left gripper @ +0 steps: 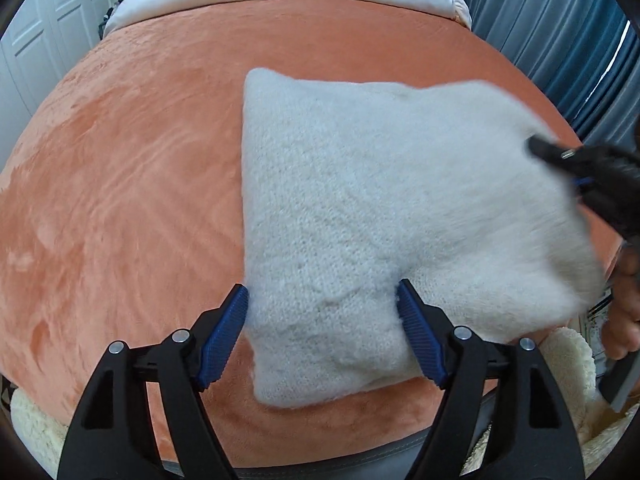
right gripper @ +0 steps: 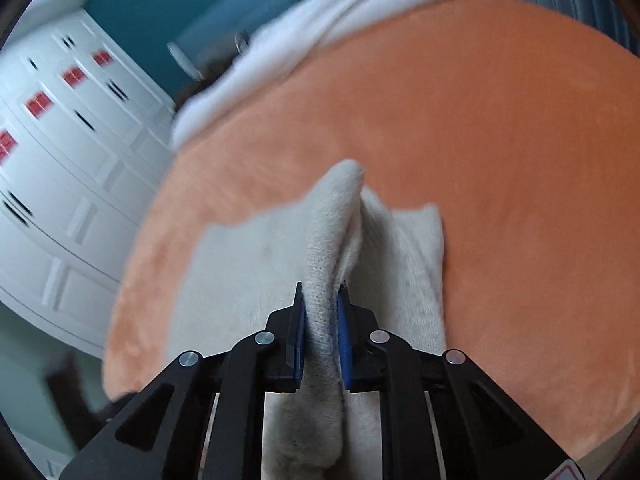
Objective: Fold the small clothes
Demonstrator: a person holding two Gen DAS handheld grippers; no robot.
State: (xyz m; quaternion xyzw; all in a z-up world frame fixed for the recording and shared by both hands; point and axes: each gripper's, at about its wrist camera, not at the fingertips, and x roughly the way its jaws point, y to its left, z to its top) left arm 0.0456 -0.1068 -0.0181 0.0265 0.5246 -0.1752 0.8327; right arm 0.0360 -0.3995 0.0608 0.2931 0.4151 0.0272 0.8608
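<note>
Fuzzy white knit, a small sweater (left gripper: 360, 208), lies spread on an orange plush blanket (left gripper: 120, 200) as a person folds it with two hand-held grippers. The left gripper (left gripper: 324, 332) stands with its blue pads wide apart, straddling the near lower corner of the sweater; the cloth lies between the pads, and they do not appear to press it. Ahead of it and to its right the garment fans out across the blanket, its right-hand edge lifted and blurred. There the right gripper (right gripper: 322, 340) is clamped tight on a raised ridge of the knit, the fold of fabric running forward from between its pads and draping down on both sides. Seen from the left wrist, that gripper enters as a dark, blurred shape at the right edge, with part of a hand (left gripper: 624, 312) behind it. A cream fleece (left gripper: 568, 356) sits just below the sweater's right corner.

The step in hand appears to be carrying the pinched side over the body of the sweater. Done well, the right gripper would keep its hold until the edge lies across, travel low so the soft knit does not sag or twist, and set the edge square. The left gripper could usefully pin or grasp its corner first, since loose knit slides easily on plush.
</note>
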